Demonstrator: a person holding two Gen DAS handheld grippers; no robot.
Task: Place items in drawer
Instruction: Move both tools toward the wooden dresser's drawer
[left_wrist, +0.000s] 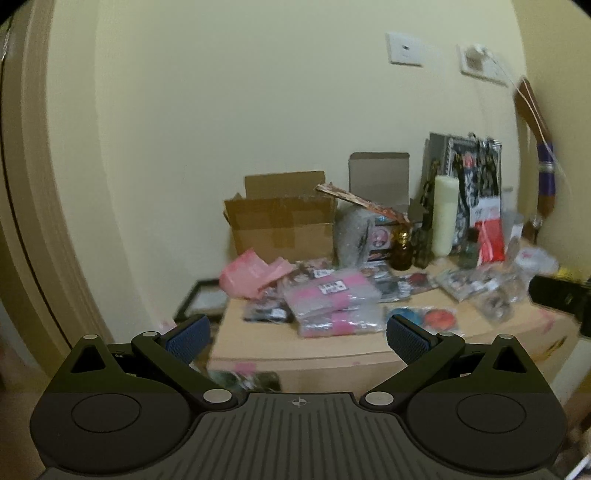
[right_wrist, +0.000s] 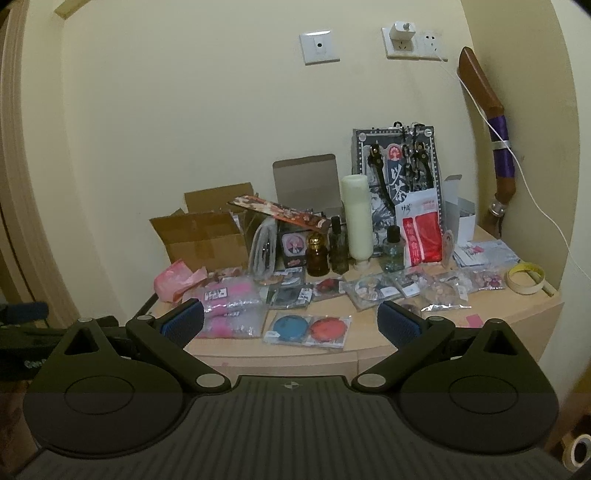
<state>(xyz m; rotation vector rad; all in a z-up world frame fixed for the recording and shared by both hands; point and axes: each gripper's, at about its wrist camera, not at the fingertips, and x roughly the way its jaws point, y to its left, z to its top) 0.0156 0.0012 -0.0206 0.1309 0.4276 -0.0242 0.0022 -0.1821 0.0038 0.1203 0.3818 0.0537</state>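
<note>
Both grippers hang in front of the pale wooden cabinet (right_wrist: 517, 314), each with its blue-padded jaws spread wide and nothing between them. The left gripper (left_wrist: 297, 341) looks at the cabinet top in a blurred view; the right gripper (right_wrist: 290, 325) sees it sharply. The nearest candidate for the drawer, as I judge it, is the clear flat packet holding a blue disc and a red disc (right_wrist: 308, 329), lying at the front edge of the top, dead ahead at twelve o'clock of the right gripper, just beyond its open pads. Its long axis runs from nine to three o'clock, across the jaw line, so the gripper would need to come down over the short side. In the left view the same packet (left_wrist: 421, 315) sits toward one o'clock, so the right hand seems better placed. A pink bubble-wrapped bundle (right_wrist: 231, 306) lies at eleven o'clock. The drawer front (right_wrist: 280, 363) below the top appears closed, so it would need opening first.
</note>
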